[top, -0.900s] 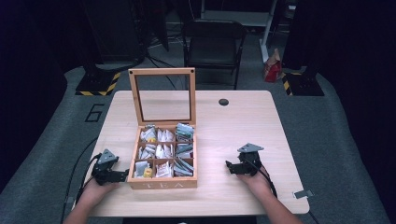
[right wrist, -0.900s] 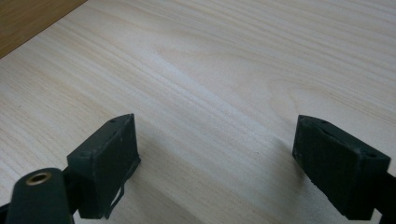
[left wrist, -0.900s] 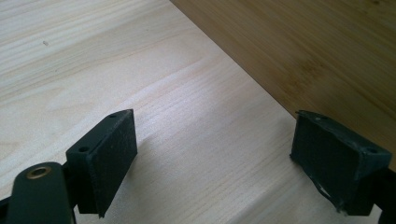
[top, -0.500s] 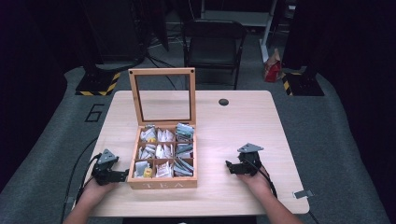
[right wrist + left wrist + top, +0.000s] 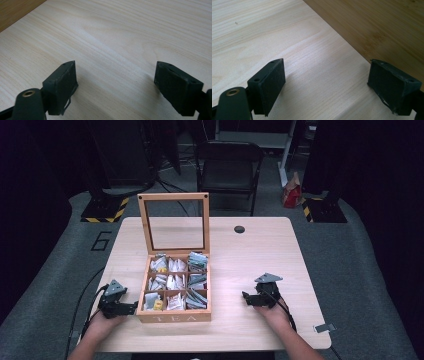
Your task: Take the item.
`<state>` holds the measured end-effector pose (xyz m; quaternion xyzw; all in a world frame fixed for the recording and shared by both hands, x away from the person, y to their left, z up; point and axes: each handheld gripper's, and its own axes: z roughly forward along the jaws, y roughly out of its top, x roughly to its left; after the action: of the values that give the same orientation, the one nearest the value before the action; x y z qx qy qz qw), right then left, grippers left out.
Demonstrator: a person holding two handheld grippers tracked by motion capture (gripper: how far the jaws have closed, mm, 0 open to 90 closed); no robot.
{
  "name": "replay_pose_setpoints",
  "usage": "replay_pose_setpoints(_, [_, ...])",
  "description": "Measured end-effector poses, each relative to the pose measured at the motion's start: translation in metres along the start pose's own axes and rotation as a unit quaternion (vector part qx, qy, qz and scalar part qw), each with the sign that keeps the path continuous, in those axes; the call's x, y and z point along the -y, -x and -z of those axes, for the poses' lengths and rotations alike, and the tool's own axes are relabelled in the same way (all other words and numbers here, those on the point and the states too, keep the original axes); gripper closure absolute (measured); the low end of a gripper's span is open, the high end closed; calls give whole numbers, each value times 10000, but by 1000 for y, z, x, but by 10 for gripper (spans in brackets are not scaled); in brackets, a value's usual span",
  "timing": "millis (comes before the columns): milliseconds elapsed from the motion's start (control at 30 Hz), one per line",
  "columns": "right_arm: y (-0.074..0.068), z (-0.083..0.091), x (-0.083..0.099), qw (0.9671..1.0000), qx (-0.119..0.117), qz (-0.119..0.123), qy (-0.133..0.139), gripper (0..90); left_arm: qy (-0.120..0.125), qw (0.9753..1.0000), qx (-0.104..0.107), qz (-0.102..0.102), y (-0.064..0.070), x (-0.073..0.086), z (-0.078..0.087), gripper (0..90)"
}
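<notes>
Plainly, nothing is in hand yet: the pale wooden table [image 5: 260,255] carries an open bamboo tea box [image 5: 174,316] with a glass-paned lid [image 5: 174,222] standing upright at its far edge, and both grippers rest on the tabletop to either side of it.

The box sits near the middle of the table, a little toward the person's left, with its nine compartments filled with paper tea sachets [image 5: 176,282] in white, grey and green, and one yellow packet [image 5: 158,304] in the near left cell.

The left gripper [image 5: 131,308] lies just beside the box's near left corner; in the left gripper view its jaws stand wide apart with bare table between them, and the brown side wall of the box [image 5: 372,27] runs close past the right jaw.

The right gripper [image 5: 246,298] lies further off, on the open table right of the box, jaws likewise spread and holding nothing.

I judge this a resting pose before the first pick. The next move calls for lifting one gripper over the compartments, tipping its jaws downward and closing on a single sachet's upper edge without dragging its neighbours.
</notes>
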<state>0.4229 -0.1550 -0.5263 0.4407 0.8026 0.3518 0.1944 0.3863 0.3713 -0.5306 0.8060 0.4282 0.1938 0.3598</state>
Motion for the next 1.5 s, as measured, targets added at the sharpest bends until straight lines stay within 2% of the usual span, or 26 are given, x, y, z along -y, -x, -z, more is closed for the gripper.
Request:
replay_pose_setpoints(100, [0,1,-1,10000,-37,-5,-23,209,-2,10000,1,1,0,0,0,138])
replay_pose_setpoints(233, [-4,8,-7,9998,-154,106,99,260,-1,10000,2,0,0,0,0,138])
replay_pose_setpoints(433, [-17,20,-16,9989,-284,272,260,299,-1,10000,1,1,0,0,0,138])
replay_pose_setpoints(533, [-18,25,-19,9984,-366,258,343,300,-2,10000,2,1,0,0,0,138])
replay_pose_setpoints(600, [-19,26,-21,9982,-499,91,316,308,-3,10000,1,-2,0,0,0,138])
replay_pose_setpoints(733, [-18,28,-24,9973,-656,-9,334,308,-2,10000,2,0,0,0,0,138])
replay_pose_setpoints(800, [-18,30,-26,9973,-622,37,393,309,-2,10000,0,-1,0,0,0,138])
replay_pose_setpoints(833, [-19,31,-28,9966,-710,6,422,313,-2,10000,0,-3,0,0,0,138])
replay_pose_setpoints(867, [-19,33,-29,9964,-727,99,430,316,-1,10000,0,0,0,0,0,138])
replay_pose_setpoints(1000, [-20,39,-33,9962,-675,218,498,326,0,10000,-2,5,0,0,0,138])
replay_pose_setpoints(1133, [-21,42,-36,9956,-751,186,537,354,0,10000,-1,9,0,0,0,138])
replay_pose_setpoints(1267, [-23,44,-38,9951,-744,288,580,366,2,10000,-2,10,0,0,0,138])
replay_pose_setpoints(1500, [-25,47,-44,9948,-737,92,697,325,-1,10000,-2,4,0,0,0,138])
